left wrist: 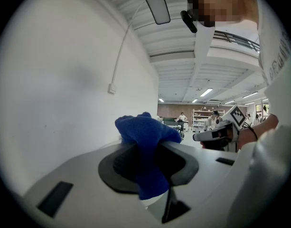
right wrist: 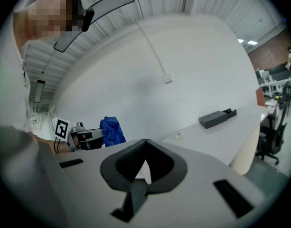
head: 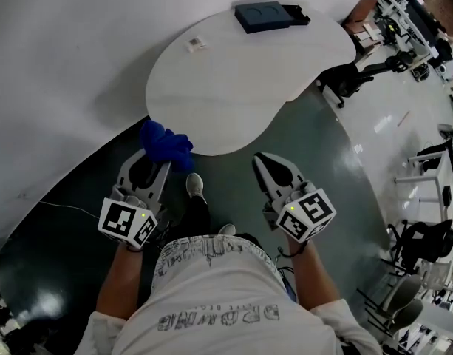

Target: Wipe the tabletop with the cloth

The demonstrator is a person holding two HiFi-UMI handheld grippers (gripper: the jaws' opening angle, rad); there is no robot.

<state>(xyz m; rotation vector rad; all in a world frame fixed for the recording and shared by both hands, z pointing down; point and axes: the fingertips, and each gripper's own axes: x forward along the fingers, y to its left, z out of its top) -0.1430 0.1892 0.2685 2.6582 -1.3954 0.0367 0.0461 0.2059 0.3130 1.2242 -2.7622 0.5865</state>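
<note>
A bunched blue cloth (head: 165, 145) is pinched in my left gripper (head: 158, 161), which is shut on it just short of the near edge of the white tabletop (head: 233, 80). In the left gripper view the cloth (left wrist: 147, 148) bulges out above the jaws and hangs down between them. My right gripper (head: 261, 161) hovers over the dark floor in front of the table, shut with nothing in it; its tips (right wrist: 144, 142) meet in its own view. That view also shows the cloth (right wrist: 112, 129) and the tabletop (right wrist: 221, 132).
A dark blue tray-like box (head: 264, 15) lies at the table's far edge, with a small tag (head: 196, 44) to its left. A white wall (head: 63, 58) curves round the left. Office chairs (head: 352, 76) and desks stand at the right. My shoe (head: 194, 186) is below the table edge.
</note>
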